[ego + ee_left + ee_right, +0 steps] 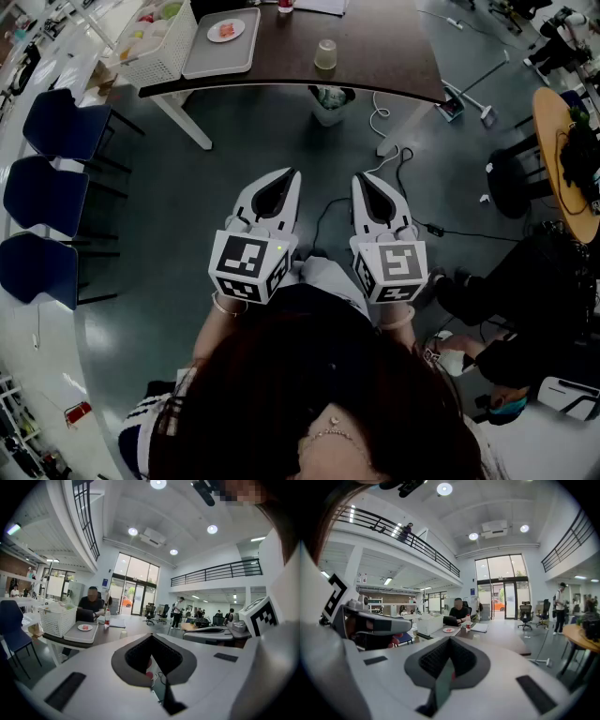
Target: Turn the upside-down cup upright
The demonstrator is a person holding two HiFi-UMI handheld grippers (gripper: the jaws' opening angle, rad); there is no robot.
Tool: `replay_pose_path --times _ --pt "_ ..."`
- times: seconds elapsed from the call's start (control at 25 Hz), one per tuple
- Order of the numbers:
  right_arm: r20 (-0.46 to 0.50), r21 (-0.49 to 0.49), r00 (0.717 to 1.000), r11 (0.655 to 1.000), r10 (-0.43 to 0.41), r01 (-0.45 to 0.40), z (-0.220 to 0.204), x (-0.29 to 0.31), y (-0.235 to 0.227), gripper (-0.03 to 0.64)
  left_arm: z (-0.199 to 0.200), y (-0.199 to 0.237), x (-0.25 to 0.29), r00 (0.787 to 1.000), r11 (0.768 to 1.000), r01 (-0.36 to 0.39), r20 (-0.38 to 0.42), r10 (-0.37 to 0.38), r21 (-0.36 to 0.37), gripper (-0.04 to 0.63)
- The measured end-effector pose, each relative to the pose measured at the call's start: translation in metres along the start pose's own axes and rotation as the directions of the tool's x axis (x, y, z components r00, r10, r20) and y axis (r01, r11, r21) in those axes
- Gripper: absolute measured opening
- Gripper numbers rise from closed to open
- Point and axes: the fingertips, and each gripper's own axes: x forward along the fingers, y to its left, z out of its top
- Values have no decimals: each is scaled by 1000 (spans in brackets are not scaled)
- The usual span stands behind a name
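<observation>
Head view: the left gripper (293, 174) and the right gripper (359, 178) sit side by side above a grey floor (187, 206). Both have their jaws together and hold nothing, well apart from the dark table (375, 56). 1 cup (325, 54) stands near the table's front edge, with 1 tray (221, 58) carrying 1 plate (226, 30) and 1 white basket (155, 47) to its left. 1 bin (330, 101) stands under the table, cables (394, 159) cross the floor between, and 3 blue chairs (52, 197) line the left.

Left gripper view: the pads meet with nothing between them. A seated person (91, 604) is behind the table, in a tall hall with glass doors (133, 592).

Right gripper view: the jaws are closed and empty, and the table lies ahead.
</observation>
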Motion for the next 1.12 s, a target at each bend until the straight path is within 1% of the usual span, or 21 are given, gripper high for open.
replay_pose_path --times 0.36,0.52,0.64,0.96,1.12 --pt "2 8 1000 1000 5 -5 -2 5 -11 15 -4 -3 13 1000 1000 0 -17 0 -4 -6" --pt "19 19 1000 1000 16 -17 -1 10 -19 15 -6 -4 25 1000 1000 -3 -31 3 -11 -6" --pt "23 9 999 1000 25 -25 0 15 -27 15 -5 -5 37 999 1000 -6 -35 5 -10 -6" --pt "40 -15 997 998 59 -58 3 36 -50 17 -1 -8 67 999 999 -32 -29 32 4 -6" --pt "39 -12 997 997 71 -71 5 57 -53 17 1 4 79 998 999 -45 -36 45 0 -6"
